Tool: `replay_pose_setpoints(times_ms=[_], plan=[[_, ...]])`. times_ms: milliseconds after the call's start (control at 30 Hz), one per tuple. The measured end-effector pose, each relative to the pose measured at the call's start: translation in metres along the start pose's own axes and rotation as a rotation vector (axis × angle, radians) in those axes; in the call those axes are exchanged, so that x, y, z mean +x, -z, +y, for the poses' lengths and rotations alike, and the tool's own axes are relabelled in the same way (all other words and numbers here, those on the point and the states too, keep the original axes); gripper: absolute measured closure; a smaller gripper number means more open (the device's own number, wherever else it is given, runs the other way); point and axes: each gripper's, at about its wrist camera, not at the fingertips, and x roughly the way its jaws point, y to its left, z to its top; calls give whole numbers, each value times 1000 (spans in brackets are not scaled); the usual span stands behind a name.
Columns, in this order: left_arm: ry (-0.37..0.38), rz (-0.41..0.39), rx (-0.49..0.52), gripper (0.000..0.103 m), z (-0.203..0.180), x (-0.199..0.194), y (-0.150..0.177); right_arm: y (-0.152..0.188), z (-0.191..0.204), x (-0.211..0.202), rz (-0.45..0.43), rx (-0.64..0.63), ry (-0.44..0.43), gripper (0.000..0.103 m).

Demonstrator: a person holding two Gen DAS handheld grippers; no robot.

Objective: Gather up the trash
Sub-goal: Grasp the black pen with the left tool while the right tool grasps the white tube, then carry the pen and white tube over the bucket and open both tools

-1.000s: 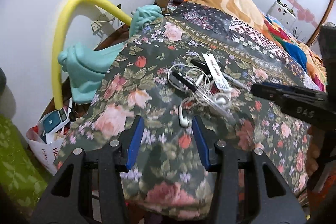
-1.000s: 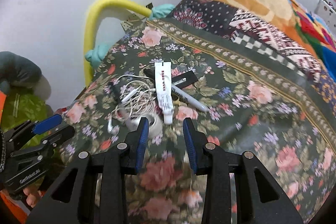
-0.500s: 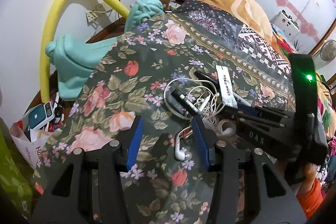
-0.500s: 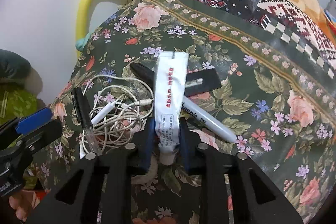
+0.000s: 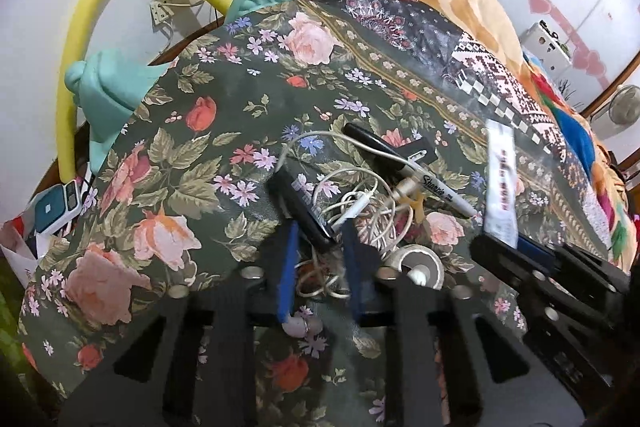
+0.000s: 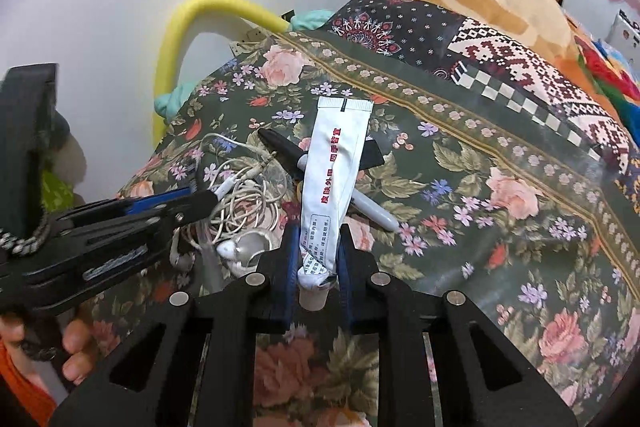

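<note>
**Grasp phase: both grippers closed on items from the clutter pile on the floral bedspread [image 5: 168, 163].**

The right gripper [image 6: 319, 251], its jaws having just narrowed, pinches the white ointment tube [image 6: 334, 183] near its cap end; the tube slants up over the Sharpie marker [image 6: 360, 201]. Left of the tube, the left gripper [image 5: 320, 255] has just drawn its jaws narrow about the near end of a dark pen-like stick [image 5: 304, 205] lying amid the tangled white earphone cable [image 5: 360, 195]. Next, judged: lift both clear without snagging the cable, then carry them to a trash container, none identifiable here.
</note>
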Motion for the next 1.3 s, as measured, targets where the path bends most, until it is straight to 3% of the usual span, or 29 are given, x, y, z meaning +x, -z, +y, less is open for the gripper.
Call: replay_pose_setpoints(times_ms=[300, 600, 900, 1300], plan=[[24, -32, 34, 92, -4, -33, 8, 2, -1, -8, -7, 26, -10, 86], [-4, -107, 95, 93, -10, -97, 20, 1, 22, -59, -76, 11, -14, 86], [-49, -212, 110, 93, 6, -178, 46, 10, 81, -120, -163, -52, -47, 86], [-147, -311, 61, 93, 66, -270, 106, 39, 177, -161, -210, -175, -117, 87]])
